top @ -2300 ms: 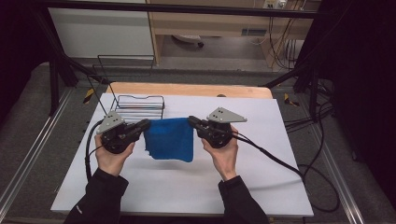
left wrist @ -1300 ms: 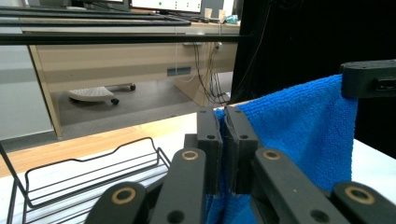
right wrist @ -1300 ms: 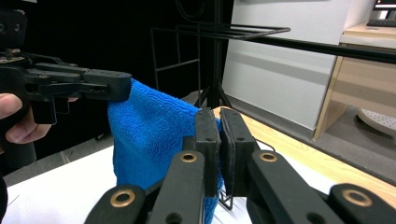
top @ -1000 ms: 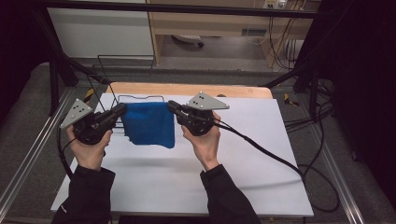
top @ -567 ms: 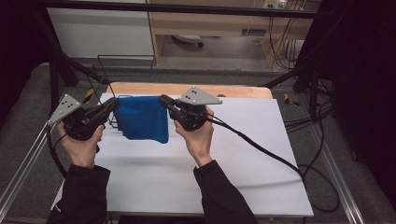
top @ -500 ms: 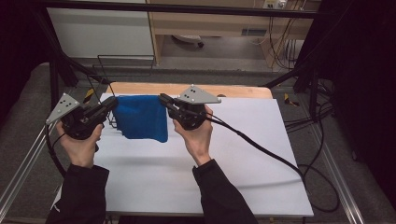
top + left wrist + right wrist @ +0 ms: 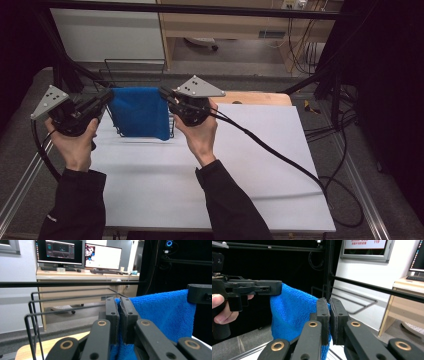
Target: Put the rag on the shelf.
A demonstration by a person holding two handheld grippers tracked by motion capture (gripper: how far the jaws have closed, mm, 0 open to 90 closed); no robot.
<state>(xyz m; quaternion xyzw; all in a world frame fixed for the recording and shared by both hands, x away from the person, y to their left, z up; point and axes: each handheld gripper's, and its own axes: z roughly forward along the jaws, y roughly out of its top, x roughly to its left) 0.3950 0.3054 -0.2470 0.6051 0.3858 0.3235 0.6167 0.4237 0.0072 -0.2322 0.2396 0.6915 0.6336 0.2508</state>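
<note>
High view: I hold the blue cloth stretched between my two grippers, lifted off the white table so that it hangs in front of the black wire rack at the table's far left. My left gripper pinches the cloth's upper left corner; my left hand grips the handle from below, forearm rising from the bottom edge, wrist bent so the jaws point toward the right. My right gripper pinches the upper right corner, jaws pointing left, my right hand under it and its cable trailing across the table.

In the left gripper view, my jaws are pressed together on a fold of the cloth, which spreads to the right toward the other gripper's tip. In the right gripper view, my jaws are likewise clamped on the cloth's edge, with the left gripper level at the far corner.
</note>
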